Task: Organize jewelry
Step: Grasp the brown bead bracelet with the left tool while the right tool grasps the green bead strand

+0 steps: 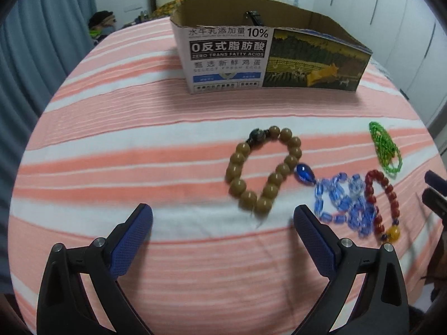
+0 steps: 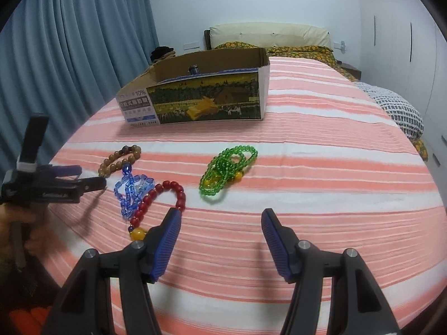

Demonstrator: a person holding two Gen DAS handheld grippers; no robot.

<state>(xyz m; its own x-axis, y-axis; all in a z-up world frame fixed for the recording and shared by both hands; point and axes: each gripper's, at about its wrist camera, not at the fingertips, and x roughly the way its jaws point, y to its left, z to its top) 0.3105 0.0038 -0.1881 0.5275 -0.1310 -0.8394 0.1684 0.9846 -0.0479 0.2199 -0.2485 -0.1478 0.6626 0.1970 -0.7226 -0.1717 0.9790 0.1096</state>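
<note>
Several bead pieces lie on the striped bedspread: a brown bead bracelet (image 1: pixel 264 170) (image 2: pixel 120 157), a blue crystal necklace (image 1: pixel 339 201) (image 2: pixel 131 191), a red bead bracelet (image 1: pixel 381 203) (image 2: pixel 160 203) with a yellow bead, and a green bead string (image 1: pixel 387 148) (image 2: pixel 227 170). An open cardboard box (image 1: pixel 268 58) (image 2: pixel 206 97) stands behind them with a dark item inside. My left gripper (image 1: pixel 223 215) is open and empty, just short of the brown bracelet. My right gripper (image 2: pixel 220 220) is open and empty, in front of the green string, its left finger beside the red bracelet.
The pink-and-white striped bedspread (image 1: pixel 139 167) (image 2: pixel 321 167) covers the bed. Pillows (image 2: pixel 268 35) lie at the head. Blue curtains (image 2: pixel 83 42) hang on the left, white wardrobes (image 1: pixel 405 28) on the right. The left gripper also shows in the right wrist view (image 2: pixel 92 178), at the left.
</note>
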